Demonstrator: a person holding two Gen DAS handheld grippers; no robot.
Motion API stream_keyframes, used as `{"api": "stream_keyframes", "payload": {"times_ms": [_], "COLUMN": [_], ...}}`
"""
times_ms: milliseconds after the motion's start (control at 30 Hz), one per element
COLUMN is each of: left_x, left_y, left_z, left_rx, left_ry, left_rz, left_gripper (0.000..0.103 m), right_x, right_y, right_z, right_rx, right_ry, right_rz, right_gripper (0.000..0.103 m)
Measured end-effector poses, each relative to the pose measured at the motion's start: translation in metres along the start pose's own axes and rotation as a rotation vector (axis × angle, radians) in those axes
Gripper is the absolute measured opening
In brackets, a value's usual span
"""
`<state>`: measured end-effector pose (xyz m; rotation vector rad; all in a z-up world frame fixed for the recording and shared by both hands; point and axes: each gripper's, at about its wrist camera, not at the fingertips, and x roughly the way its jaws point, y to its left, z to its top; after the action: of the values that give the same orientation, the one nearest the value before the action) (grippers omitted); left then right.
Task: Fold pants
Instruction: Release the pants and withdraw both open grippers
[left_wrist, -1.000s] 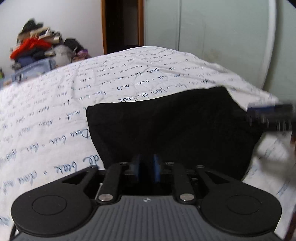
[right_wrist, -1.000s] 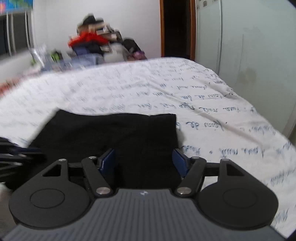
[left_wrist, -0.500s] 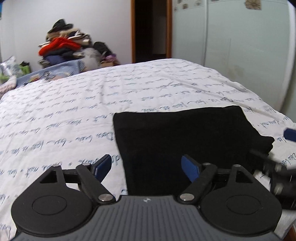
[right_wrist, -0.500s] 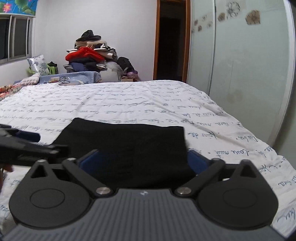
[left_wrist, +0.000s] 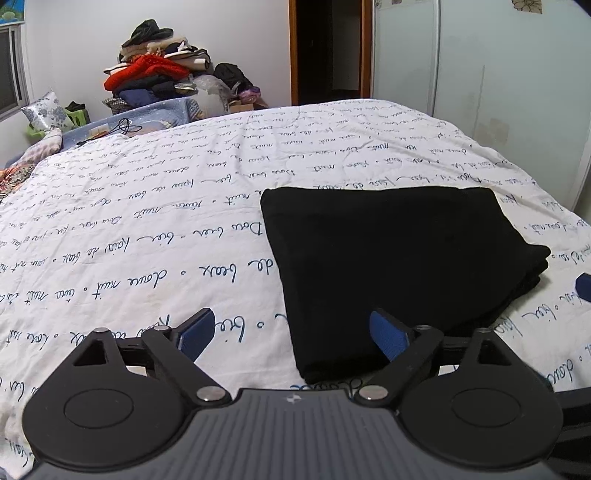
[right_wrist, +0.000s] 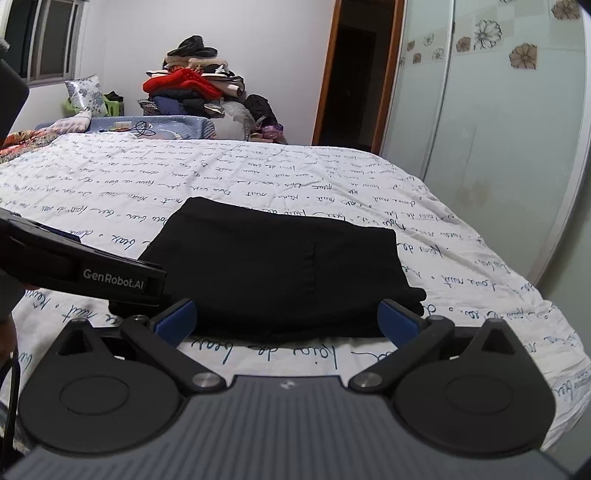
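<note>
Left wrist view: left tongs (left_wrist: 291, 334) spread wide and opening further, nothing between the pads, hovering over the bed (left_wrist: 147, 229). Folded black pants (left_wrist: 399, 266) lie flat on the bedsheet from about 12 to 3 o'clock of the tongs; the near corner of the stack sits just ahead of the right pad (left_wrist: 388, 334), no contact that I can see. Blue tip of the other tool pokes in at 3 o'clock at the frame edge.

Right wrist view: right tongs (right_wrist: 288, 319) fully spread, empty. Pants (right_wrist: 280, 266) sit at 12 o'clock, a compact rectangle with stacked layers showing at the right edge. Near hem lies just past the fingertips, apart from them. Left tool body crosses in at 9 o'clock, above the sheet beside the stack's left corner.

Status read: fold looks finished. Edges square, layers aligned, both tools released and clear. Probably nothing left beyond maybe a smoothing pass; the stack's far side can't be checked.
</note>
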<state>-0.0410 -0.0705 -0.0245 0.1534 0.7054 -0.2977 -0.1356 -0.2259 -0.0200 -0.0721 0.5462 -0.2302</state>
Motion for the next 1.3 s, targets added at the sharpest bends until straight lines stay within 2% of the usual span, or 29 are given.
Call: {"api": "stream_keyframes", "payload": {"times_ms": [167, 367, 1300], "left_x": [0.005, 0.004, 0.003], "left_y": [-0.004, -0.007, 0.003], "left_z": [0.000, -0.002, -0.004], "left_rx": [0.006, 0.026, -0.022], "left_ry": [0.049, 0.046, 0.056], "left_rz": [0.006, 0.013, 0.016], "left_gripper": [0.092, 0.092, 0.092], "right_x": [-0.002, -0.002, -0.001], "right_y": [-0.004, -0.008, -0.006], "right_z": [0.000, -0.004, -0.006], "right_rx": [0.005, -0.002, -0.015], "right_ry": [0.012, 0.024, 0.034], "right_rz": [-0.006, -0.007, 0.007], "right_gripper": [0.103, 0.103, 0.103]}}
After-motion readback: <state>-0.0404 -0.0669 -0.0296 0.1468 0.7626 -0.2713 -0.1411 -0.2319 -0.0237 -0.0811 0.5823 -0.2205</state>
